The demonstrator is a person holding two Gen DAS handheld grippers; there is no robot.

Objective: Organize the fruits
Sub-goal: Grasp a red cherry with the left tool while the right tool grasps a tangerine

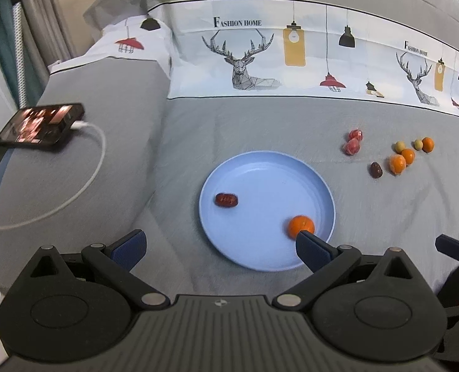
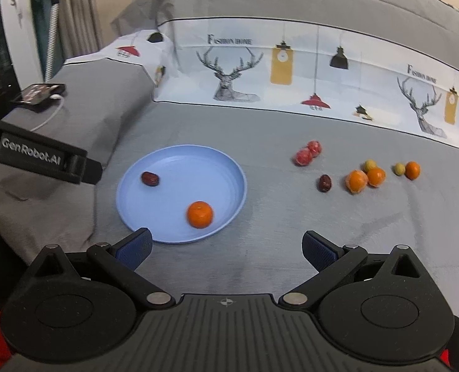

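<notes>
A grey bed cover (image 2: 260,130) is carrying everything. On it a blue plate (image 2: 180,167) is lying, with a dark red date (image 2: 150,179) and a small orange (image 2: 200,214) inside. The left gripper (image 1: 220,245) is standing wide open and holding nothing; its right finger is overlapping the orange in the left view, though I cannot tell if it is touching. The right gripper (image 2: 226,248) is also gaping wide, empty, above bare cloth beside the plate. Loose fruits (image 2: 358,180) are lying well apart to the right. A phone (image 1: 42,125) with a white cable (image 1: 84,167) is showing most clearly in the left view.
</notes>
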